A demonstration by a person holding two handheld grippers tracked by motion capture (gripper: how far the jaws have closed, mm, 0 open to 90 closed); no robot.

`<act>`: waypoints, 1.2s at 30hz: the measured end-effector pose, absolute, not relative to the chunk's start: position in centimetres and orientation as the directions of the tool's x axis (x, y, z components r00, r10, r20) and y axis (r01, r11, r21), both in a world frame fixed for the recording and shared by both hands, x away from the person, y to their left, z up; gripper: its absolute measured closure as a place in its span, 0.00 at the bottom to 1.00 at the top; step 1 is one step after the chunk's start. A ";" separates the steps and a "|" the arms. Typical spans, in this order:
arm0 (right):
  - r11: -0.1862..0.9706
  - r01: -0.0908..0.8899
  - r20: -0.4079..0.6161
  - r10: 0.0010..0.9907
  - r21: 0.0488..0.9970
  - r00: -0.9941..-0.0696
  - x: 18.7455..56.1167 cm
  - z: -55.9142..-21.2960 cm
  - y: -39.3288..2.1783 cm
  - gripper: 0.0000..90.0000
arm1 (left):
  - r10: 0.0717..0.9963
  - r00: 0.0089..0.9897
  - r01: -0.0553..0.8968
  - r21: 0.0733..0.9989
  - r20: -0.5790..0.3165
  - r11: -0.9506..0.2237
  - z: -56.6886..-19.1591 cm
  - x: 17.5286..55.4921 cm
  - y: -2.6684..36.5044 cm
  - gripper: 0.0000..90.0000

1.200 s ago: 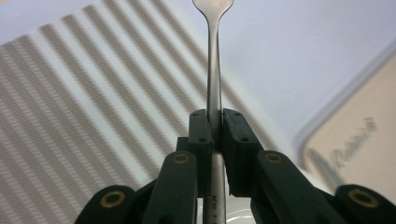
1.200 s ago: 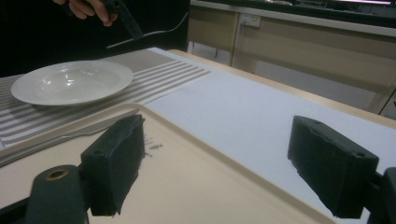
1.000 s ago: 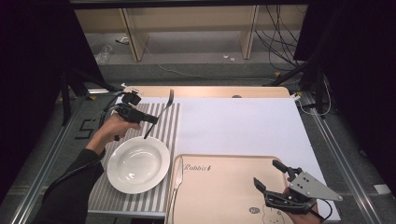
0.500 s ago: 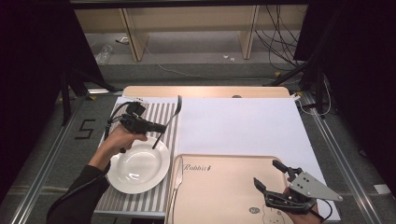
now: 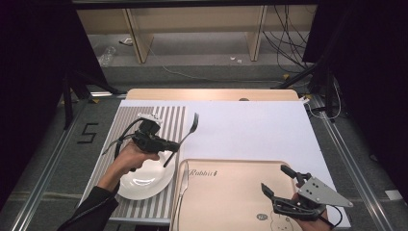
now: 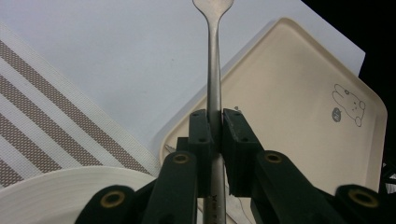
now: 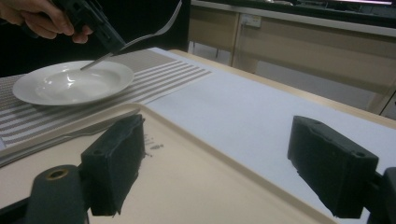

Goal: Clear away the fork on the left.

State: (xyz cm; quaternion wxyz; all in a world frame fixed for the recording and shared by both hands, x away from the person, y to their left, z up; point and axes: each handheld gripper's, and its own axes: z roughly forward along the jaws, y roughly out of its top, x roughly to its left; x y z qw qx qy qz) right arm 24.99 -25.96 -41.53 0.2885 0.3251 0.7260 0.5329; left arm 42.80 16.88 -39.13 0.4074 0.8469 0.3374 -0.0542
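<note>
left gripper pinching a slim silver metal fork mid-handle, airborne at 2 o'clock of the round white plate. right gripper jaws spread, empty, over the beige plastic tray. risk: the narrow handle may pivot or slip.

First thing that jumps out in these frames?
The fork held up in the air, clamped by its handle in the left tool, over the edge of the white plate on the striped mat. Next, the right tool, jaws wide open and empty, over the beige tray.
</note>
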 end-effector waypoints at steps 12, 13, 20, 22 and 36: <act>0.226 0.163 -0.076 0.776 0.961 -0.626 25.0 -41.5 -25.9 0.22 | 0.472 0.800 0.588 0.634 -0.369 -0.502 -39.3 39.5 15.3 0.91; 0.225 0.163 -0.076 0.776 0.961 -0.626 24.9 -41.5 -25.9 0.22 | 0.466 0.805 0.584 0.630 -0.367 -0.512 -39.4 39.1 15.1 0.91; 0.229 0.165 -0.077 0.774 0.959 -0.629 24.8 -41.5 -25.9 0.22 | 0.456 0.821 0.564 0.618 -0.344 -0.548 -39.7 37.3 13.9 0.91; 0.228 0.163 -0.077 0.773 0.960 -0.629 24.8 -41.4 -25.8 0.22 | 0.442 0.828 0.556 0.612 -0.345 -0.562 -39.9 36.9 13.6 0.91; 0.229 0.161 -0.078 0.773 0.960 -0.629 24.8 -41.4 -25.8 0.22 | 0.410 0.846 0.532 0.571 -0.340 -0.625 -41.0 35.1 12.0 0.91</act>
